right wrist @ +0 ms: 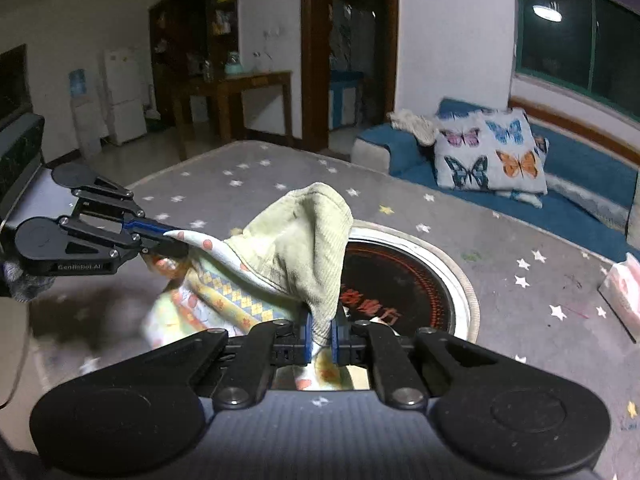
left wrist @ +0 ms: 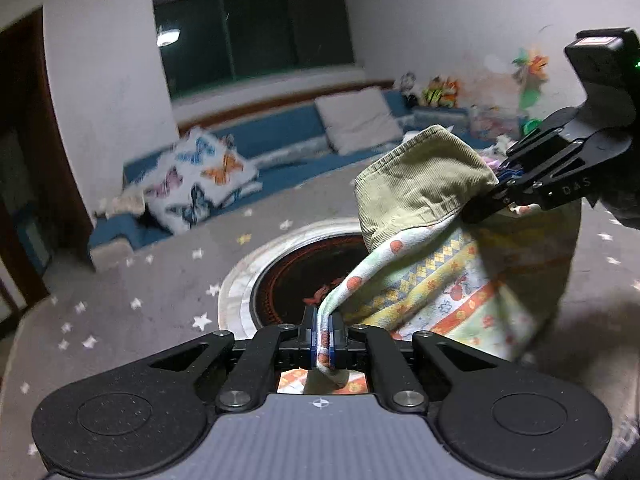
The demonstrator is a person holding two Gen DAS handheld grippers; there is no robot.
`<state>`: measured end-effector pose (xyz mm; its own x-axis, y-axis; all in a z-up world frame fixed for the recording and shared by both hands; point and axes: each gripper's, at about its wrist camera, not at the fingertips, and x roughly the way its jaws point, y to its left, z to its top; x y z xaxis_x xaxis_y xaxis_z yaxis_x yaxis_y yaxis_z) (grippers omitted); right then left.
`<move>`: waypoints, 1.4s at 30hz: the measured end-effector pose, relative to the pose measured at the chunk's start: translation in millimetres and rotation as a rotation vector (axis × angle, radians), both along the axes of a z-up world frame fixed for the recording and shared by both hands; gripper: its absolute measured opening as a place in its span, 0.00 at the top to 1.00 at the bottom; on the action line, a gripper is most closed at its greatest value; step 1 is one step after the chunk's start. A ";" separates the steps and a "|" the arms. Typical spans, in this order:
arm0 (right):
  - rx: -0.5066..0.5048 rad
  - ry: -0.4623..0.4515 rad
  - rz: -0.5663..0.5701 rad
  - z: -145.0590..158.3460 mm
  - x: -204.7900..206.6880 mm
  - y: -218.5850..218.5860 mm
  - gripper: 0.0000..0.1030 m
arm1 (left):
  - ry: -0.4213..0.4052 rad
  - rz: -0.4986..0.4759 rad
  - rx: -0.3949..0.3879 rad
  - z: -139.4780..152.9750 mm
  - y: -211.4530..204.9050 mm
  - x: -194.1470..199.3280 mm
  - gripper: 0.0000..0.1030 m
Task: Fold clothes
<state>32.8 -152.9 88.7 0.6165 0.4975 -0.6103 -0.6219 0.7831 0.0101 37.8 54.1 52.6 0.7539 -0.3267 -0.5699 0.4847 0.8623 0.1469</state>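
Note:
A small garment (left wrist: 432, 216) of green corduroy with a patterned yellow and orange lining hangs in the air between both grippers, above a grey star-print table cover (left wrist: 132, 280). My left gripper (left wrist: 323, 338) is shut on a lining edge. My right gripper (left wrist: 494, 196) comes in from the upper right of the left wrist view, clamped on the garment's other side. From the right wrist, my right gripper (right wrist: 321, 336) pinches the corduroy garment (right wrist: 304, 240), and my left gripper (right wrist: 168, 236) holds its patterned edge at the left.
A round dark heater plate (right wrist: 408, 288) with a white rim sits in the table under the garment. A butterfly pillow (right wrist: 488, 156) lies on the blue bench behind. A pink tissue pack (right wrist: 624, 288) rests at the table's right edge. Toys (left wrist: 440, 92) line the far wall.

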 end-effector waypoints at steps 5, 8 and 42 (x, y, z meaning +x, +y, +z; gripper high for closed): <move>-0.005 0.063 -0.055 -32.0 53.9 9.7 0.92 | 0.104 0.070 -0.022 -21.5 3.3 56.2 0.94; -0.017 0.081 -0.121 -57.8 75.6 13.1 0.85 | 0.153 0.121 -0.040 -38.7 8.3 71.9 0.92; 0.071 0.122 -0.258 -78.0 47.7 -16.8 0.93 | 0.129 0.207 -0.137 -18.2 31.4 84.0 0.65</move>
